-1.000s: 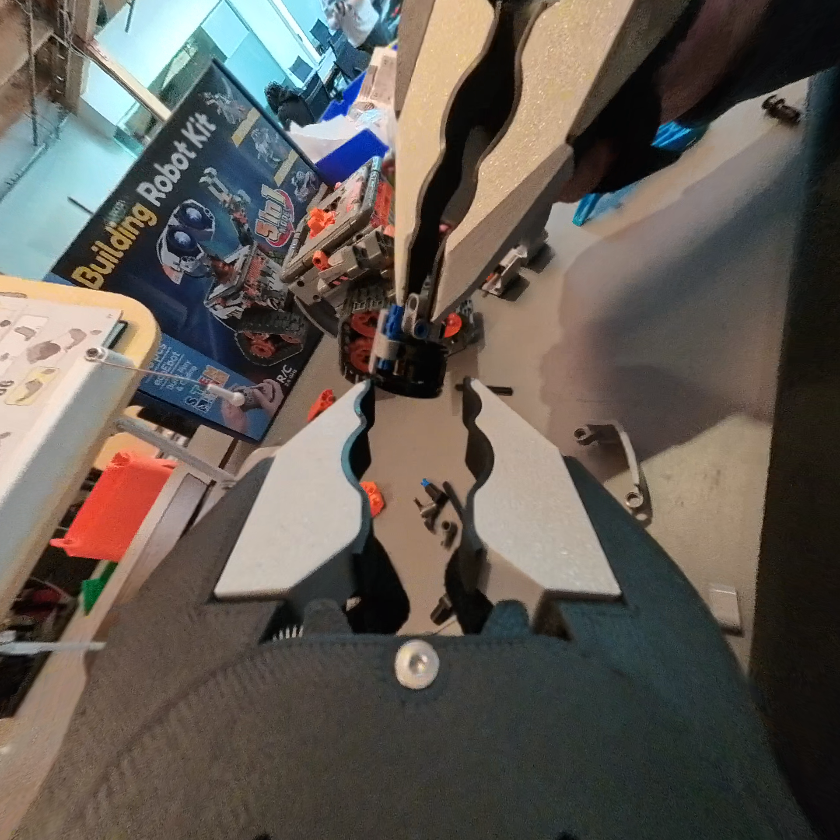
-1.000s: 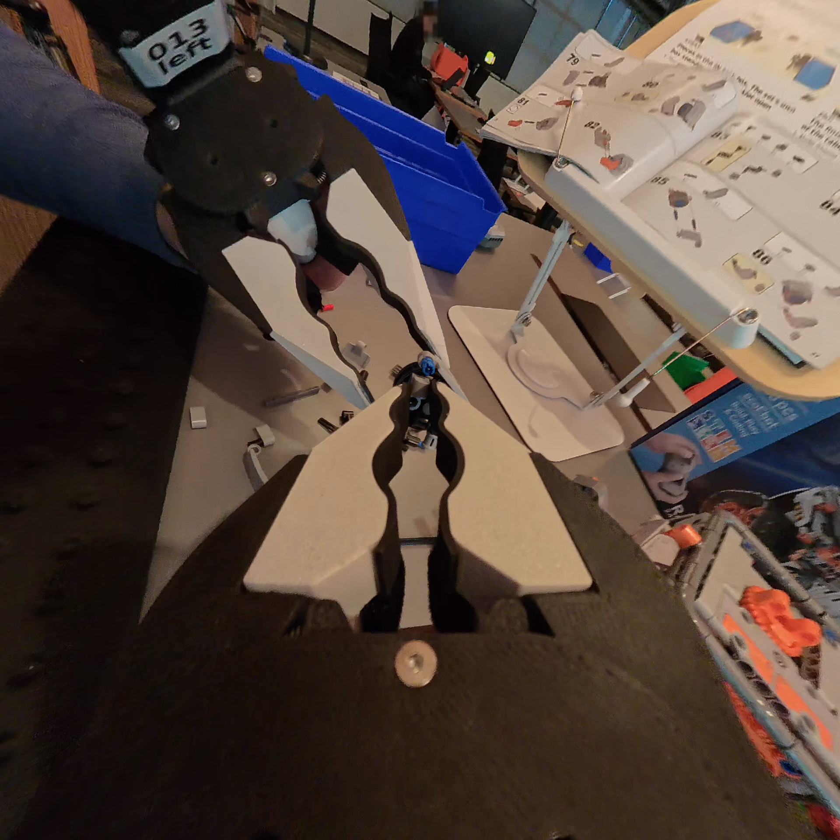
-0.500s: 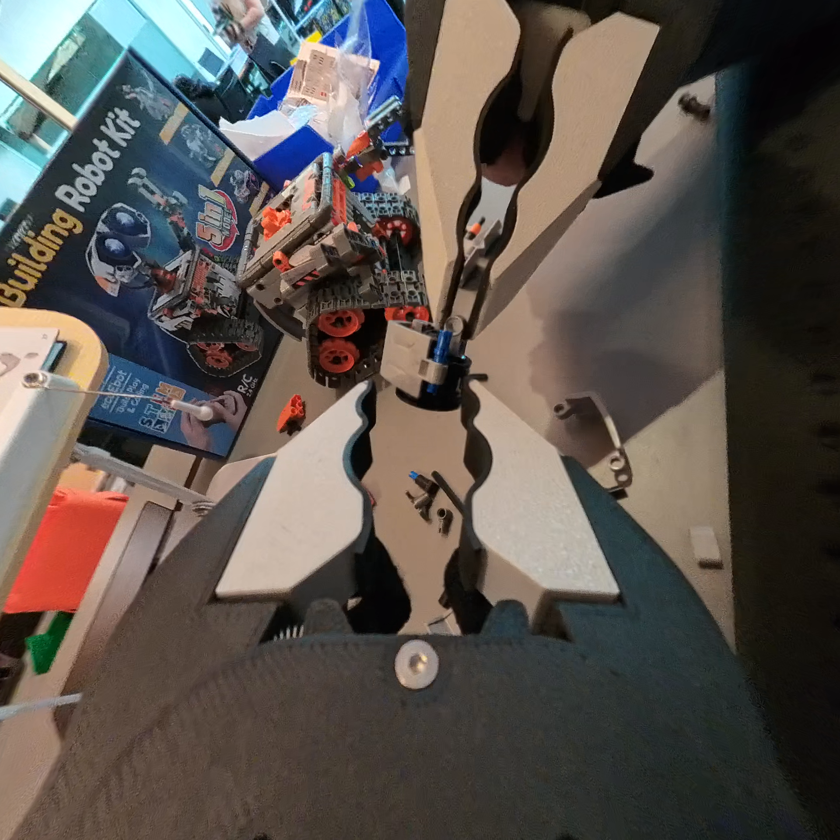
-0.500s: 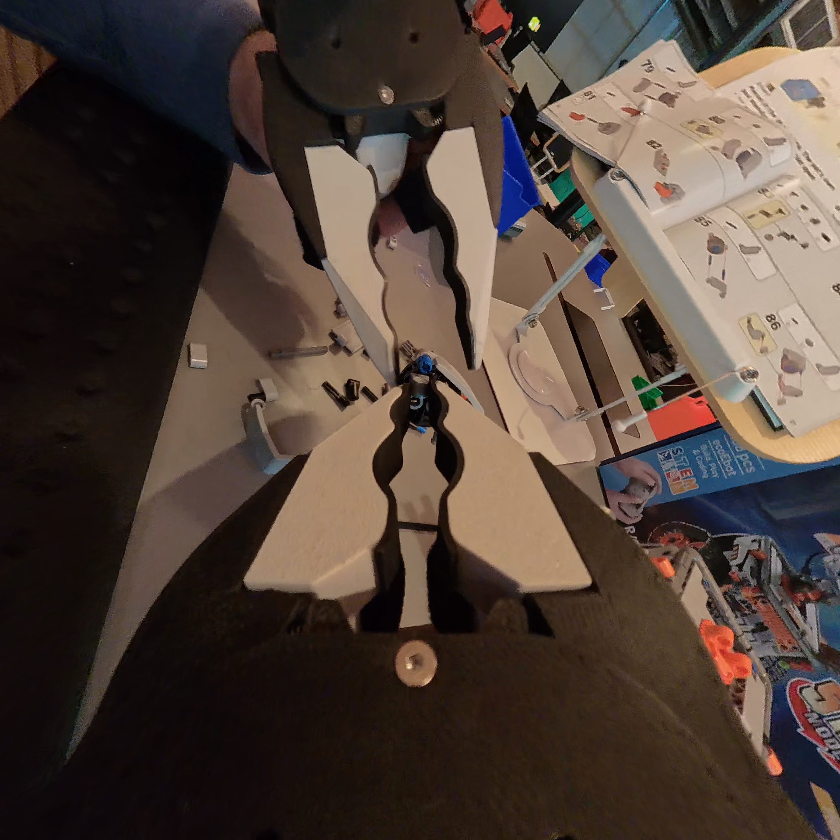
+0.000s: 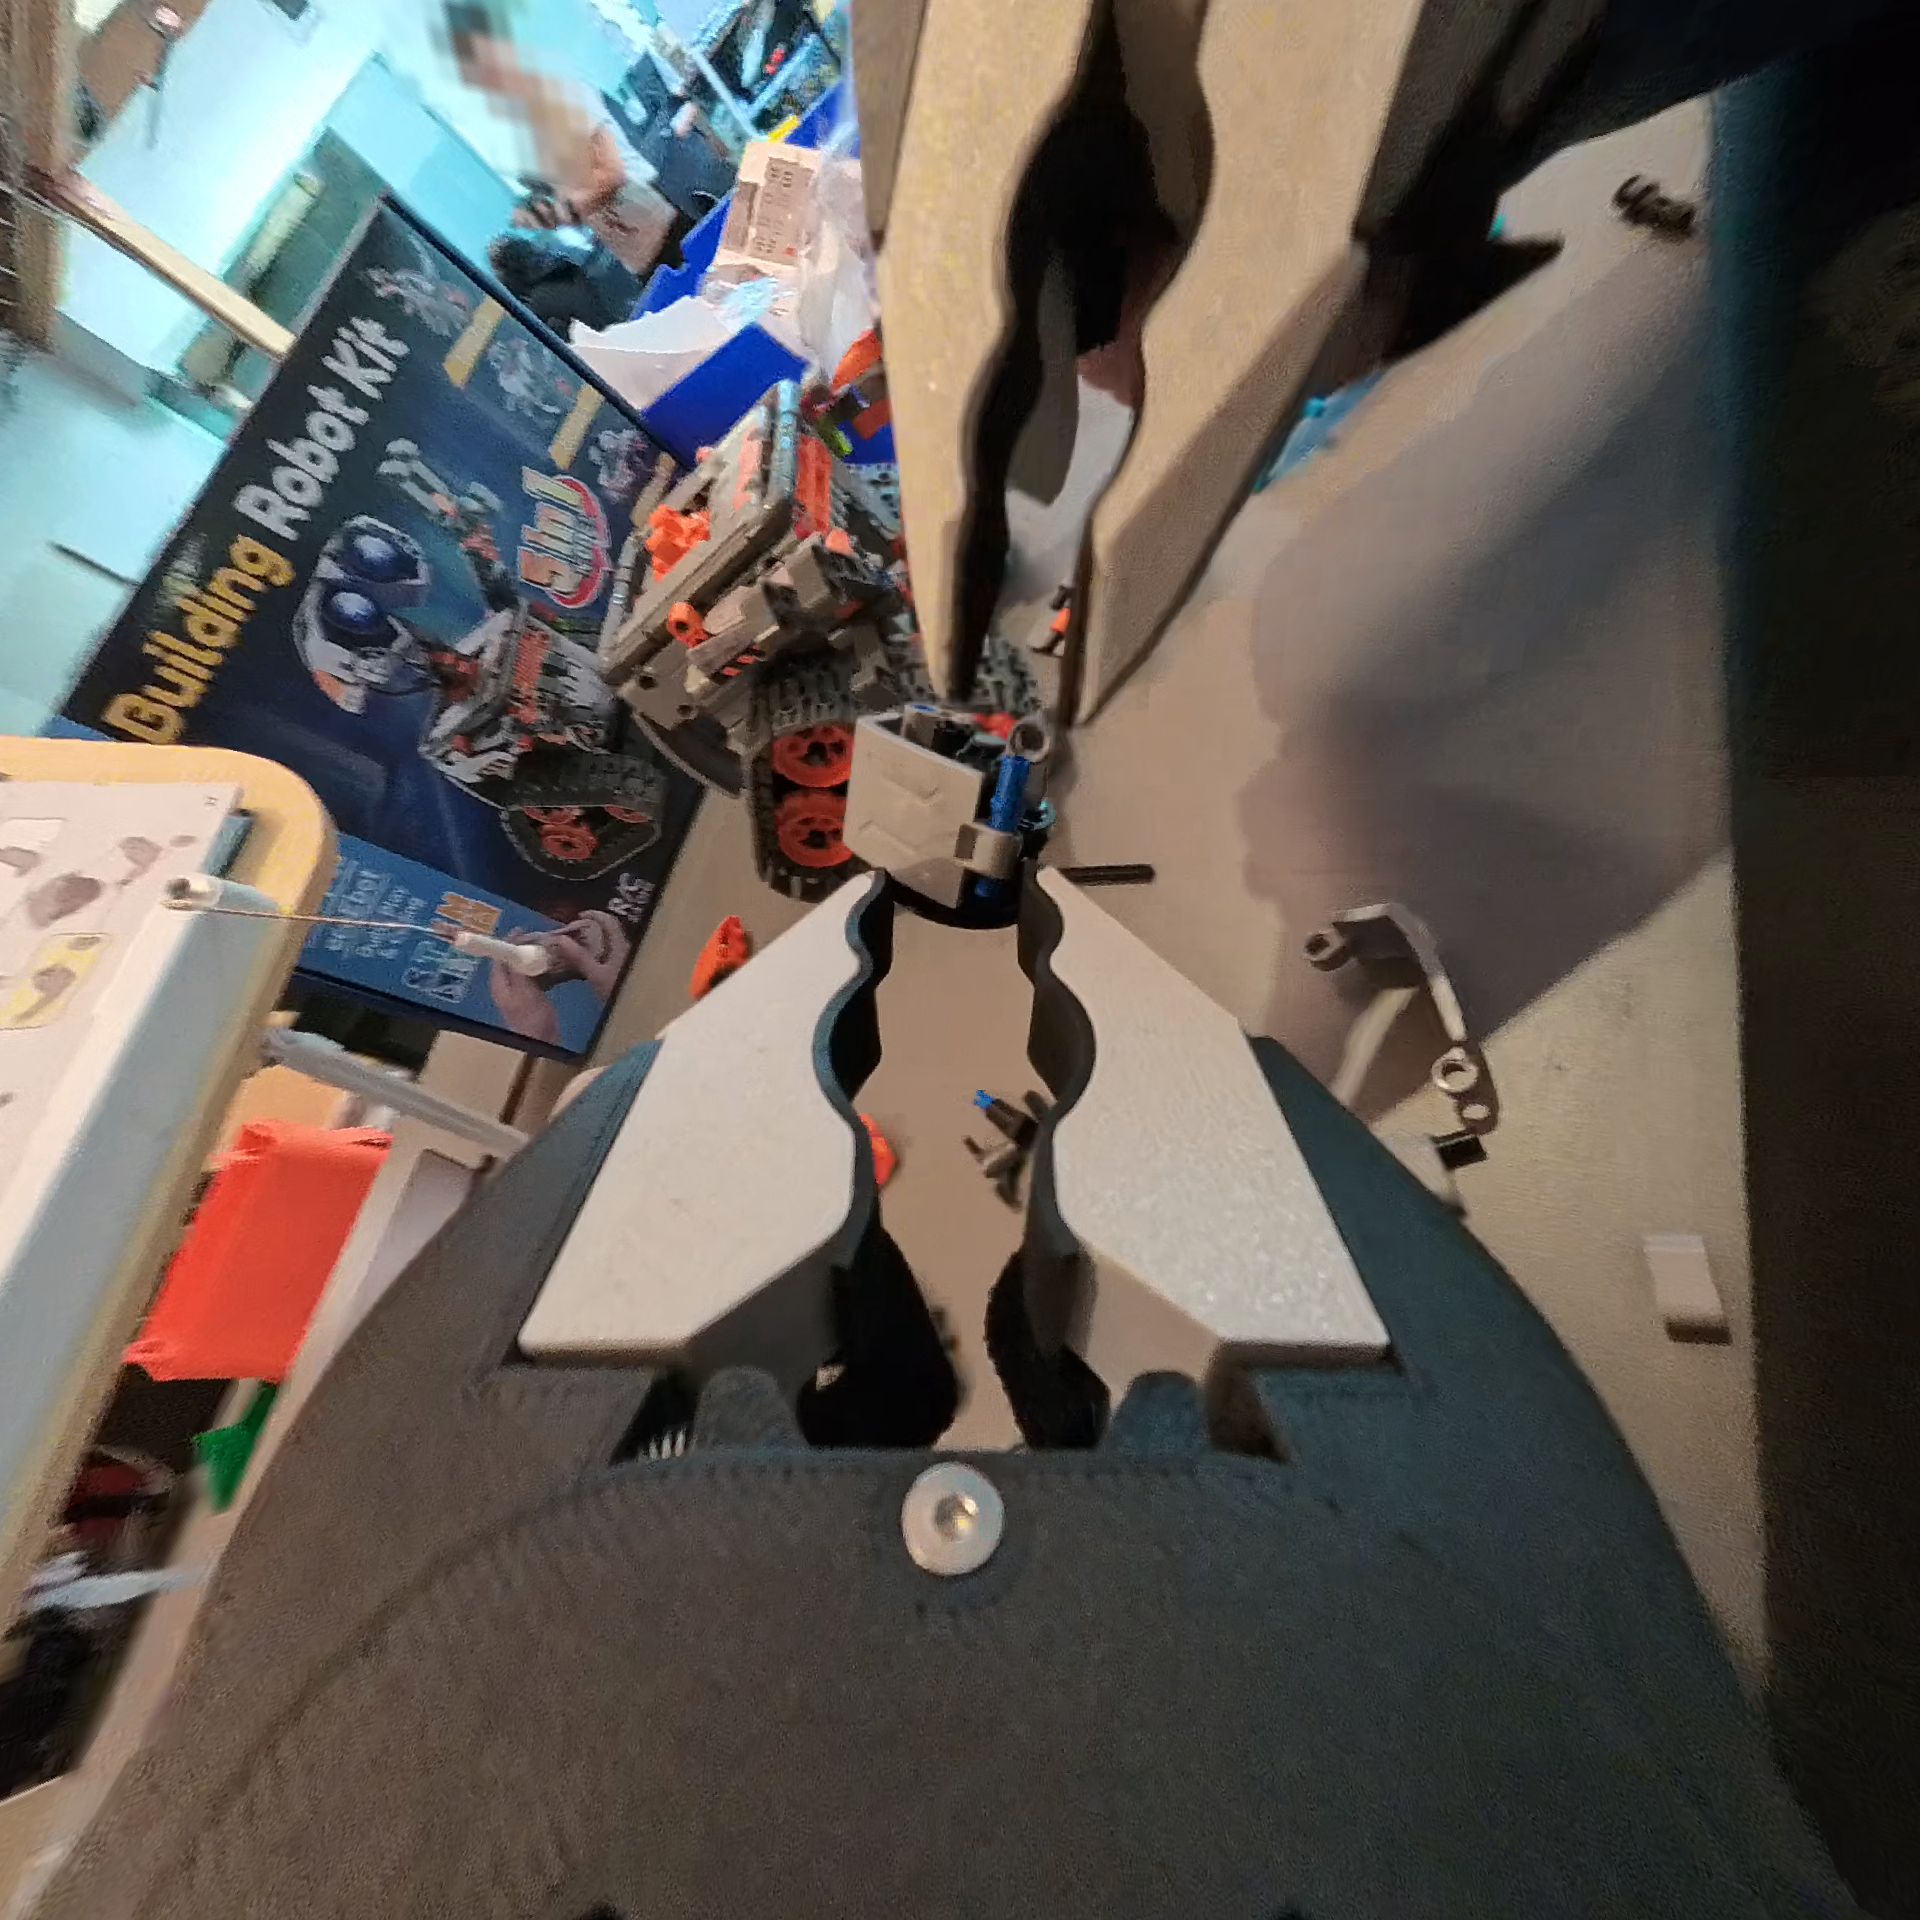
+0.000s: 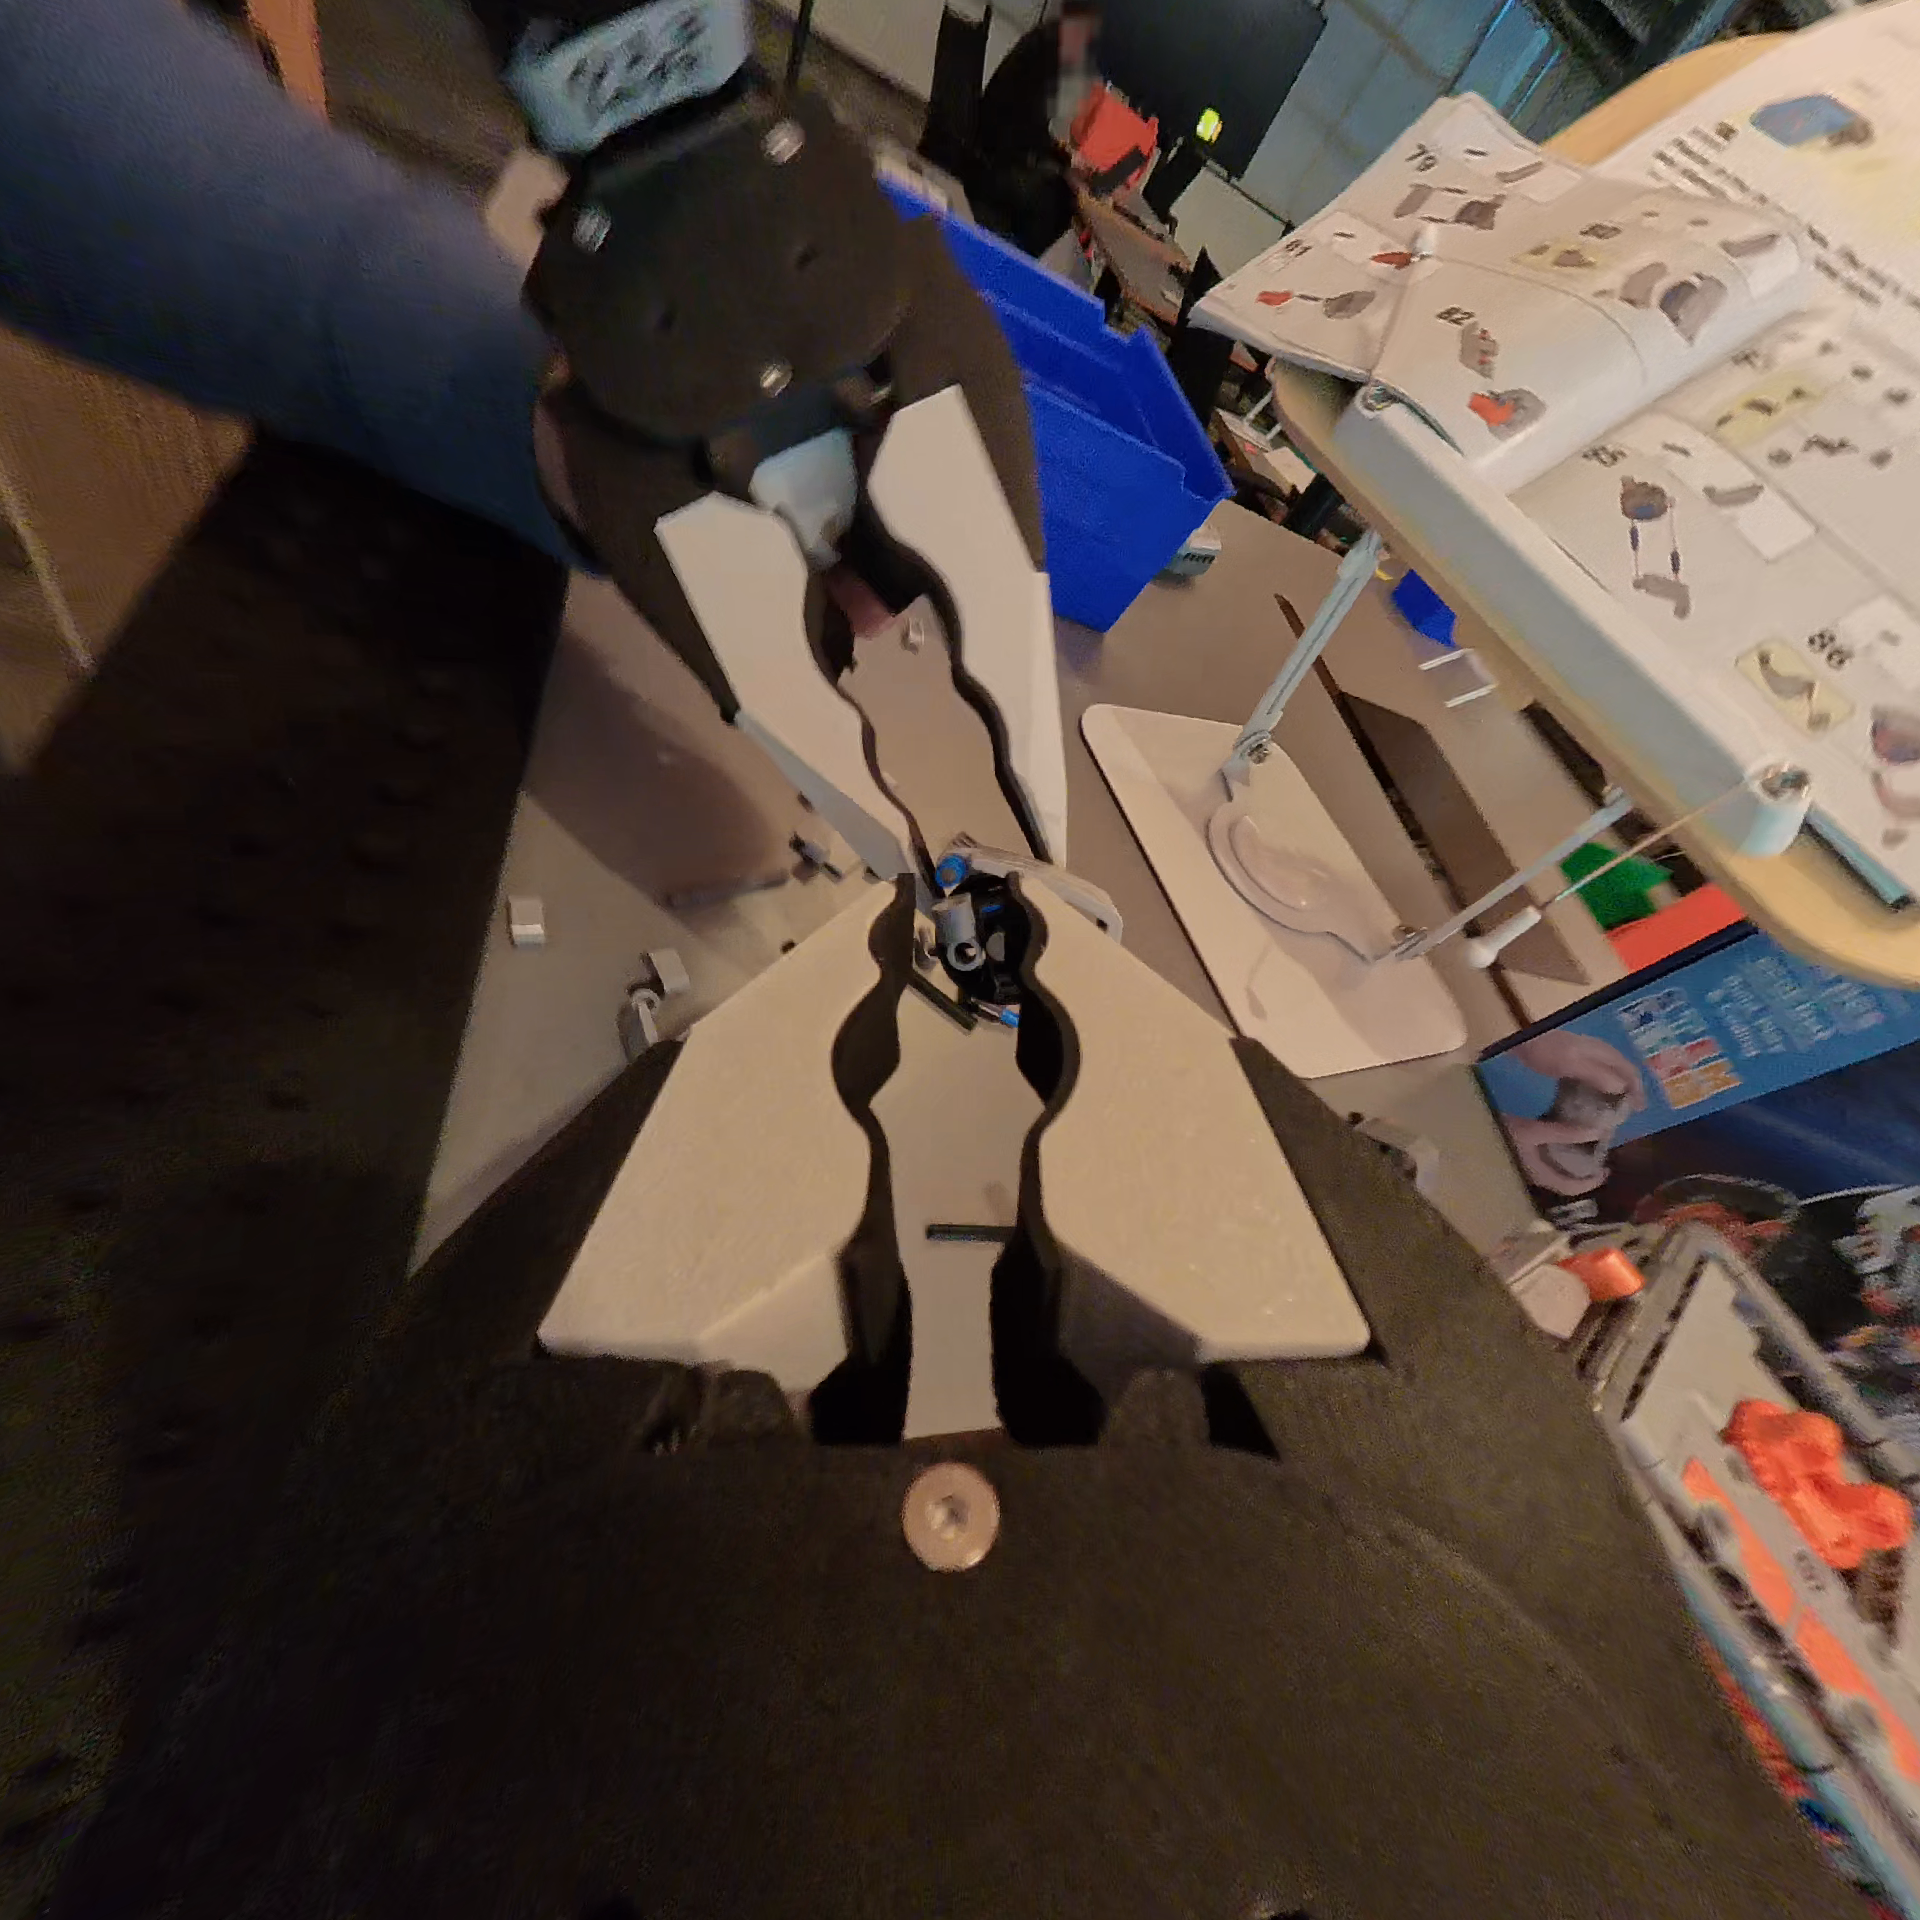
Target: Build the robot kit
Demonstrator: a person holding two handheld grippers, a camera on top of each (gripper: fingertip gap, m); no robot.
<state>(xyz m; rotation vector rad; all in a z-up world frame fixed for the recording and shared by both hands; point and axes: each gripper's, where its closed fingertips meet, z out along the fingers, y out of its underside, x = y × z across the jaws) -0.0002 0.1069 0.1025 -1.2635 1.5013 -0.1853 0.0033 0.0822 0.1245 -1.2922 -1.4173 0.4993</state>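
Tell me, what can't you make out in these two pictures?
- Which gripper really clamps the small assembly: both views, left gripper and right gripper tips crowd it.
- Loose pins: left wrist view, tiny, partly behind the left gripper.
- Tracked model: left wrist view, right gripper covers its side.
- Instruction booklet: right wrist view, blurred, cut by the edge.

Two grey-fingered black grippers are counted, the left gripper and the right gripper, with one small grey, black and blue brick assembly between them. One tracked grey-and-orange brick vehicle is seen at eleven o'clock, beside one dark blue kit box. One open instruction booklet is counted at two o'clock in the right wrist view, and one blue plastic bin at twelve.
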